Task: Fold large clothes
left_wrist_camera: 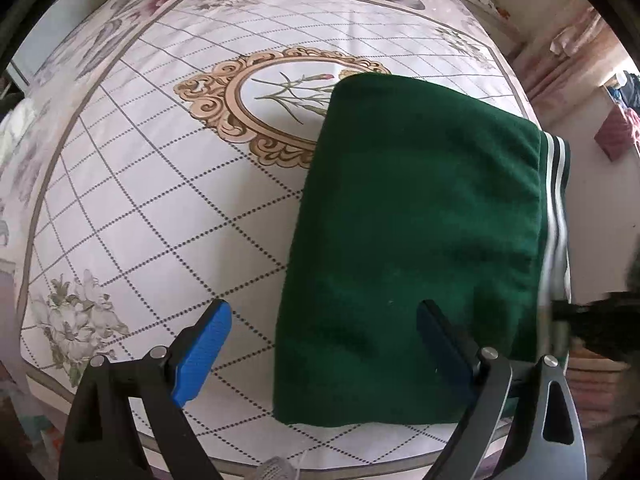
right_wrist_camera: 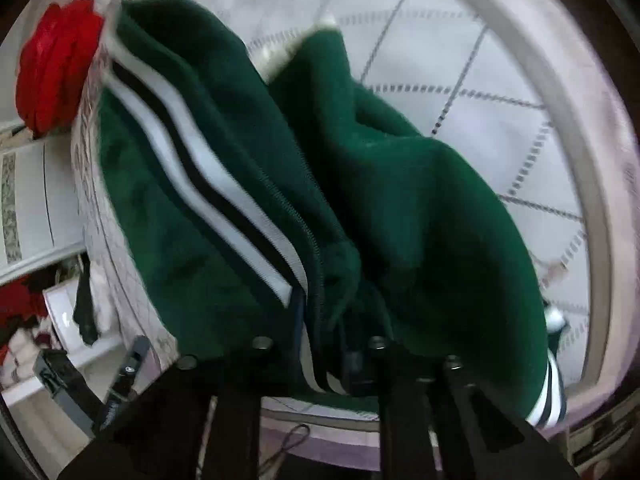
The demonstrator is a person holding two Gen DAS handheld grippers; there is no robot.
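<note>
Clearly, the left wrist view shows the green garment lying folded into a thick oblong on the bed, overlapping the right side of the gold oval printed on the sheet. Its striped band runs down the side farthest from the oval. The left gripper hangs over the near end of the garment with its fingers spread wide: the blue pad sits over bare sheet on the oval's side, the other over green cloth, and nothing is pinched between them.

From the right wrist view, the same garment fills the frame, bunched into deep folds, with the striped band and a zip edge running down toward the right gripper. Its fingers are pressed close together and appear to pinch cloth at that striped edge, though blur and shadow hide the tips. A red bundle lies beyond, at the bed's far edge.

The cloth looks like fleece: soft, limp and bulky, fairly light and not slippery, so layers will sag and slide apart if lifted from one point. I would take hold at the corners or the firmer striped band, pinching all layers together.
</note>
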